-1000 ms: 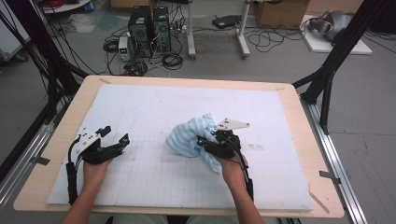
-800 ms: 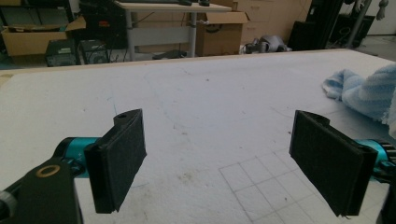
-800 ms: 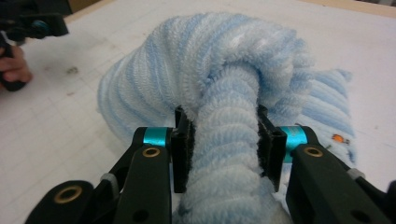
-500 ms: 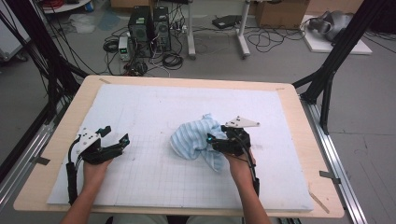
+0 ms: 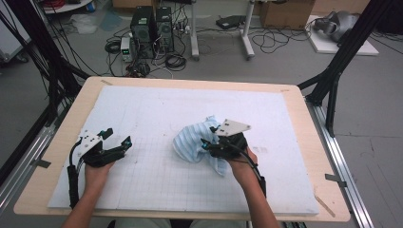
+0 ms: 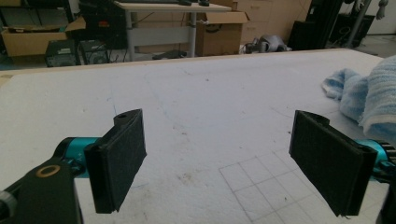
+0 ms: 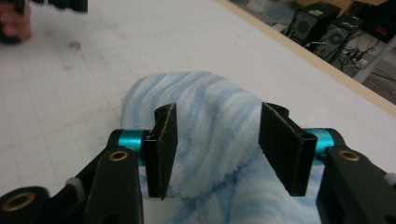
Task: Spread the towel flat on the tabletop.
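A crumpled blue-and-white striped towel (image 5: 192, 141) lies bunched near the middle of the white gridded mat (image 5: 157, 107). My right gripper (image 5: 207, 146) is at the towel's right side, pointing left into it. In the right gripper view its jaws (image 7: 222, 147) stand open astride a raised fold of the towel (image 7: 205, 100), and the pads (image 7: 163, 140) do not pinch the cloth. My left gripper (image 5: 119, 138) rests at the mat's left, well apart from the towel. Its jaws (image 6: 224, 161) are wide open with nothing between them, and the towel's edge (image 6: 369, 95) shows at the far right.
The mat covers most of a wooden table (image 5: 304, 123) with bare wood borders. Black frame posts (image 5: 332, 71) stand at the table's right and left. The person's left hand (image 7: 14, 23) appears at the top left of the right gripper view.
My right gripper has edged a little left into the towel, and the cloth bunch has changed shape slightly. The left gripper has stayed in place.
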